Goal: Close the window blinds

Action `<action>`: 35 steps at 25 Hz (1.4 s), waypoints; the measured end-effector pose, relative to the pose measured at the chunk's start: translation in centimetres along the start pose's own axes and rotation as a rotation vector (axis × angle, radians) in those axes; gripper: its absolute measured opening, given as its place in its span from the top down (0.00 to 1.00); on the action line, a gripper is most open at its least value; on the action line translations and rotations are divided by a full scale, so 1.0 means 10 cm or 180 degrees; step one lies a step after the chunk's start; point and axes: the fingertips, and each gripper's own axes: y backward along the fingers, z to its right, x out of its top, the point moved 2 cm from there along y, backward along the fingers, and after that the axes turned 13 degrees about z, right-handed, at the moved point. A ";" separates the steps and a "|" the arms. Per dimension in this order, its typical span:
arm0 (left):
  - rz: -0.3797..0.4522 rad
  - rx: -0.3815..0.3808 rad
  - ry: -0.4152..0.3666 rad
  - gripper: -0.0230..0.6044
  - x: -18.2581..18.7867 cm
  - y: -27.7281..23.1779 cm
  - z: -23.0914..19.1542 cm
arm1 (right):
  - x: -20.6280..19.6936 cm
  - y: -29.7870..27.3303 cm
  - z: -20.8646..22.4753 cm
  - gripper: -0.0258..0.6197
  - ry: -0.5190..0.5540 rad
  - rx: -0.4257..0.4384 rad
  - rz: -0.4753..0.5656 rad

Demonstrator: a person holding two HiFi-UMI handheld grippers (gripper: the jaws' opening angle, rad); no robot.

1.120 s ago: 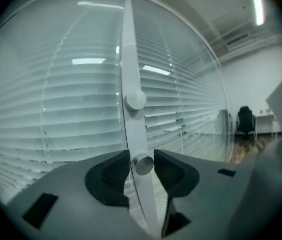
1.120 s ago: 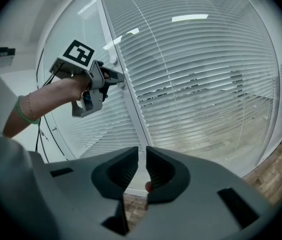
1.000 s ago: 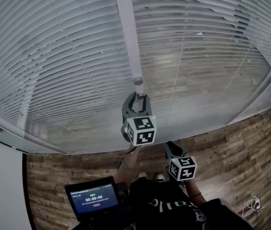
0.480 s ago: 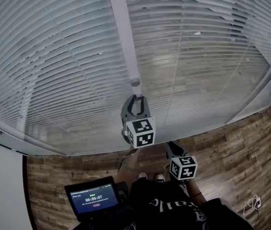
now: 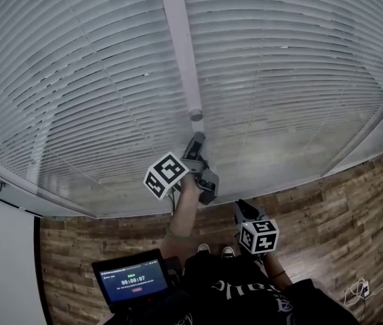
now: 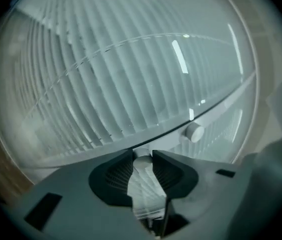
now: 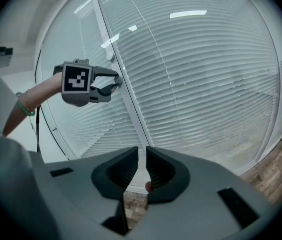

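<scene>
Because the left gripper pinches a small round knob between its jaws, a twist could slip off or reopen the shut-looking blinds. The right gripper hangs with jaws together, empty.

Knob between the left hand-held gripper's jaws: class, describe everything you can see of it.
The knob is small, round and silvery-white, with a smooth face that looks like metal or plastic. It projects from the white frame bar that runs between the blinds. The left hand-held gripper has its dark ribbed jaws shut on it from both sides. A second knob of the same kind sits free farther along the bar.
</scene>
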 end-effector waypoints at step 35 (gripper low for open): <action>0.0058 0.0016 -0.3222 0.77 -0.01 0.03 0.19 | -0.05 0.08 0.01 0.87 -0.0107 -0.0089 -0.0010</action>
